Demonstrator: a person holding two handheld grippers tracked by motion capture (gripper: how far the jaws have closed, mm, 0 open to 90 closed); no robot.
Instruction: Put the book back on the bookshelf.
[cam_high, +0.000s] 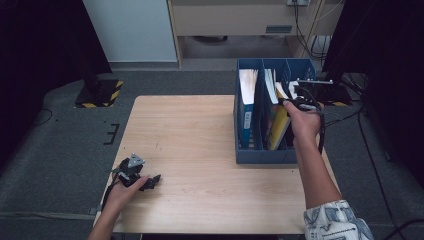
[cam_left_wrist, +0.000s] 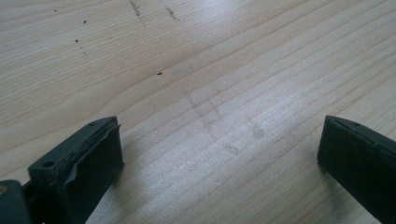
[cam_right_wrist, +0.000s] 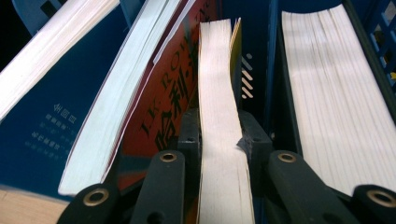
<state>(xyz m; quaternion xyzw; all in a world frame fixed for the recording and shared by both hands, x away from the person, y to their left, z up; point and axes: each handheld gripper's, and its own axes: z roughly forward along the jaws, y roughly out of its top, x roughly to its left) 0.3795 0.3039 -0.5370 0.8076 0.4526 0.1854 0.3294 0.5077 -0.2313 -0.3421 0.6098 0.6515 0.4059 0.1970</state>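
nearest the front edge, left gripper (cam_high: 150, 182) resting low on the pale wooden table (cam_high: 200, 150), jaws spread wide with nothing but bare wood grain between them in the left gripper view. idle, well apart from the action.

further back on the right side, right gripper (cam_right_wrist: 219, 135) pushed down into the blue plastic file rack with upright dividers (cam_high: 260, 156), hand right above it in the high view. jaws pressed onto the thin yellow-covered book with cream page edges (cam_right_wrist: 219, 93), one pad on each side of the page block, so pinching that book. book standing in the middle slot, leaning beside the red-covered book with white pages (cam_right_wrist: 173, 88), with the thick white-paged book (cam_right_wrist: 331, 84) past the divider on the other side. farthest left slot holding the dark blue book with pale lettering (cam_right_wrist: 42, 116).

progress guess: grip looks done, lift not started, book bottom deep in its slot and nothing out on the table yet. left to do, probably: pulling it straight up clear of its neighbours and the divider, then setting it down somewhere on the open wood.
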